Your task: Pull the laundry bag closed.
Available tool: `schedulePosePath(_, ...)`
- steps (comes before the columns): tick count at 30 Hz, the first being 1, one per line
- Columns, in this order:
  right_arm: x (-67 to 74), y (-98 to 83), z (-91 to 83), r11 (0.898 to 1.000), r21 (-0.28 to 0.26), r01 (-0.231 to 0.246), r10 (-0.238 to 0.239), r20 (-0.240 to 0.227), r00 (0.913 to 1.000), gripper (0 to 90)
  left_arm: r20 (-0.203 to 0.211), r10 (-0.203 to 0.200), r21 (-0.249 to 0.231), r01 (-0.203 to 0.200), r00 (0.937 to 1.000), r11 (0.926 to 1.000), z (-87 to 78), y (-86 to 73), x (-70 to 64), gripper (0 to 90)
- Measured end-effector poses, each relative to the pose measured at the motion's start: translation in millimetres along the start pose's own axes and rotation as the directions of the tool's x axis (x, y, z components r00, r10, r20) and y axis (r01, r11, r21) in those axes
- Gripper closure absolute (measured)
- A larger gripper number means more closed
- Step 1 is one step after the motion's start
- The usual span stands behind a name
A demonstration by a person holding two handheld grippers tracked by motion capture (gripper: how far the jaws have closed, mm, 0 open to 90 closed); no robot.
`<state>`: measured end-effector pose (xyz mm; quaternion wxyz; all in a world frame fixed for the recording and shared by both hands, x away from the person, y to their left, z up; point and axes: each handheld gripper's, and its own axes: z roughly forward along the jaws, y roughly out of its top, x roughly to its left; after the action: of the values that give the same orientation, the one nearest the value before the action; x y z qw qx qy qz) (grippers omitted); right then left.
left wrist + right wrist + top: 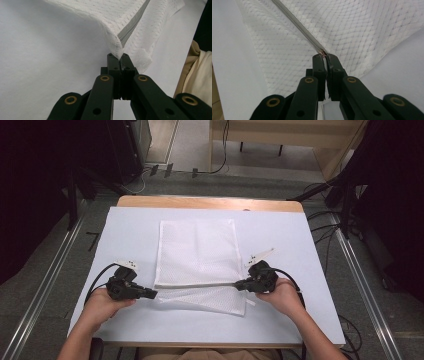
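**Mesh bag pinched at both ends of its zip**

The mesh bag [197,255] lies flat in the middle of the table [130,227], long sides running away from the person. Its zip [200,285] crosses the near part from left to right, and a strip of mesh extends past the zip toward the person.

Left gripper [153,294]: jaws together, clamped on the bag's corner at the left end of the zip. In the left gripper view [119,55] the mesh rises from the tips in a fold, lifted off the table at that corner.

Right gripper [237,284]: jaws together, clamped at the right end of the zip. The right gripper view [323,55] shows a small coppery metal piece, apparently the slider [322,52], right at the tips; the zip [297,25] runs straight away from them.

Edges: the bag's far edge sits well inside the table's far edge. The left and right edges are parallel to the table's sides.

Open room: wide bare table on both sides of the bag and behind each hand. A narrower bare band lies between the bag's near edge and the table's near edge.
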<state>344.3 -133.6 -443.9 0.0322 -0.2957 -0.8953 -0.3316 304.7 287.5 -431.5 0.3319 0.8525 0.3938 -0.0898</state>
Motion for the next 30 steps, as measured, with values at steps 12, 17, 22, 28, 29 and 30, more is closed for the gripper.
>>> schedulePosePath(12,-4.9,-8.1,-7.2,0.999,0.002,-0.036,0.036,0.03,0.9989,88.0,-0.029,-0.003,0.002,0.003,0.9996,1.0,0.2,-0.9,1.6,90.0)
schedulePosePath(17,-5.7,-8.0,-6.0,1.0,-0.002,-0.028,0.028,0.022,0.9994,87.9,-0.013,0.014,0.008,-0.014,0.9998,0.9999,1.8,-1.8,1.8,89.4)
schedulePosePath(22,-2.3,-7.4,-6.5,1.0,-0.017,0.001,-0.001,0.01,0.9999,86.5,-0.005,0.053,-0.037,-0.053,0.9986,0.9979,-0.9,-1.0,-2.6,80.1)
schedulePosePath(28,-1.6,-6.4,-10.8,0.998,-0.069,-0.014,0.013,-0.015,0.9998,72.8,-0.026,0.047,-0.06,-0.049,0.9985,0.997,-2.2,-1.2,-0.2,58.0)
schedulePosePath(29,-1.5,-6.2,-11.4,0.997,-0.072,-0.022,0.021,-0.015,0.9997,70.0,-0.04,0.045,-0.073,-0.047,0.9982,0.9962,-2.3,-1.2,0.0,53.2)
schedulePosePath(30,-1.7,-5.9,-11.7,0.996,-0.081,-0.032,0.031,-0.012,0.9994,67.8,-0.048,0.04,-0.082,-0.044,0.998,0.9957,-2.5,-1.1,0.4,49.3)
